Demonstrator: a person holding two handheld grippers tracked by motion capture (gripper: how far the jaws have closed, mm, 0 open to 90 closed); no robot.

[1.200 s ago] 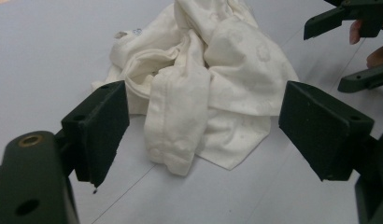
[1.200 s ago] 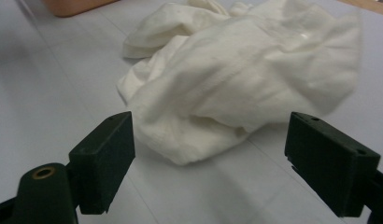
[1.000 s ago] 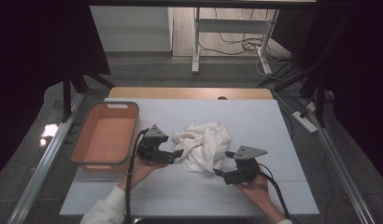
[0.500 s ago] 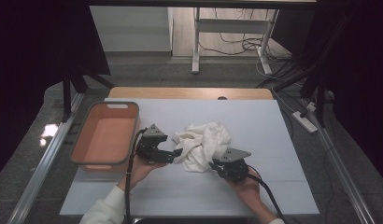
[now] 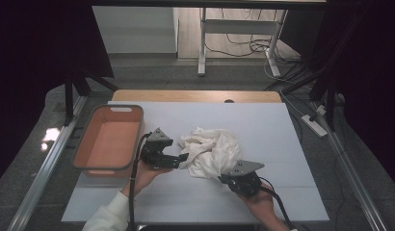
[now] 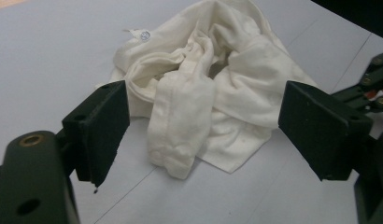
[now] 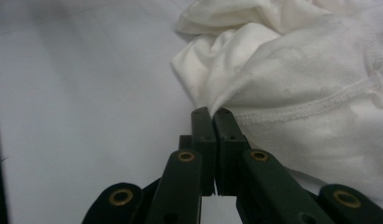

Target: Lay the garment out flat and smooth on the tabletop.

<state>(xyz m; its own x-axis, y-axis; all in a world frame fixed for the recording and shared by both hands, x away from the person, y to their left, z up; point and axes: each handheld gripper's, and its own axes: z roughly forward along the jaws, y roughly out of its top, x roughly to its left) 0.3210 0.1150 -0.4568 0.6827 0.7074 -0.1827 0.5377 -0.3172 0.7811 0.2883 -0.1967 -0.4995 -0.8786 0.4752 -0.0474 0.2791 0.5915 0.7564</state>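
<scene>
- Crumpled cream-white cotton garment [image 5: 211, 151] heaped near the middle of the pale grey table top [image 5: 282, 139], between the two tools, right of the empty orange plastic bin [image 5: 109, 139].
- Right gripper [image 7: 212, 112] pressed together on a pinch of the garment's stitched hem at its near right corner; jaws flat against each other, cloth caught at the tips.
- Left gripper [image 6: 199, 135] spread wide, pinching nothing, aimed at the heap from its left side; a thick folded band of fabric [image 6: 180, 126] pointed end-on toward the gap between the jaws, short of them.
- Judged: left tool the free one, the band the likely next grab, straight ahead of it.
- Small round printed tag [image 6: 144, 34] at the far edge of the cloth; writing too small to read.
</scene>
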